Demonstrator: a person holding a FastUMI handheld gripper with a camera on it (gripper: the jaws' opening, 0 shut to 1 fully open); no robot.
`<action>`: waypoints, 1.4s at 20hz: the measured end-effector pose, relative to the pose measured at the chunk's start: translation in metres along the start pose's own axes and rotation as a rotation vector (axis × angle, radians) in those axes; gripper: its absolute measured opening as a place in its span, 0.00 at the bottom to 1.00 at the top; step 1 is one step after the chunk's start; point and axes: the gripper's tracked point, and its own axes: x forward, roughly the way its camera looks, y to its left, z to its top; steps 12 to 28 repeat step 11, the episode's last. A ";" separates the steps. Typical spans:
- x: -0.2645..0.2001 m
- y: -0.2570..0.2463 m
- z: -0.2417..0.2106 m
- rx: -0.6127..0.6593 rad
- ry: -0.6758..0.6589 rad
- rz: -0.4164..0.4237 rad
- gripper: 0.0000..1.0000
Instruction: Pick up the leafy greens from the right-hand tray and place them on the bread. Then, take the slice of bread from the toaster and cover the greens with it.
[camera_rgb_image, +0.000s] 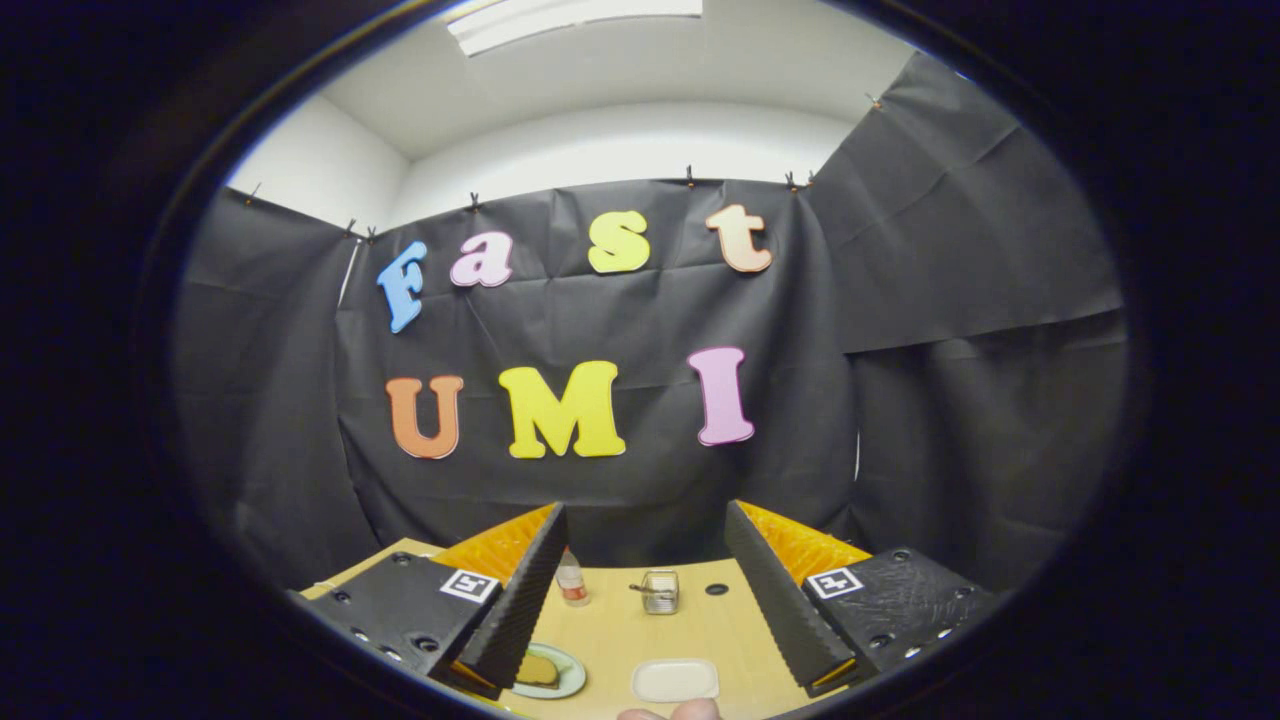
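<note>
Fingertips of a hand (670, 712) show nearest, just behind the white tray (675, 680), which lies between the spread, empty fingers of the gripper (645, 575). Bread (537, 670) rests on a green plate (572, 675) by the left finger; the toaster (660, 591) stands beyond. Greens cannot be made out on the tray, so a descent risks closing on nothing.

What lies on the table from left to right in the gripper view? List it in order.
Plate with bread by the left finger, bottle, toaster, white tray. The open gripper frames them.
</note>
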 end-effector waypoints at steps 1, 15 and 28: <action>0.002 0.004 -0.003 0.003 0.008 0.005 0.96; 0.007 0.022 -0.004 0.005 0.007 0.013 0.96; 0.007 0.022 -0.004 0.005 0.007 0.013 0.96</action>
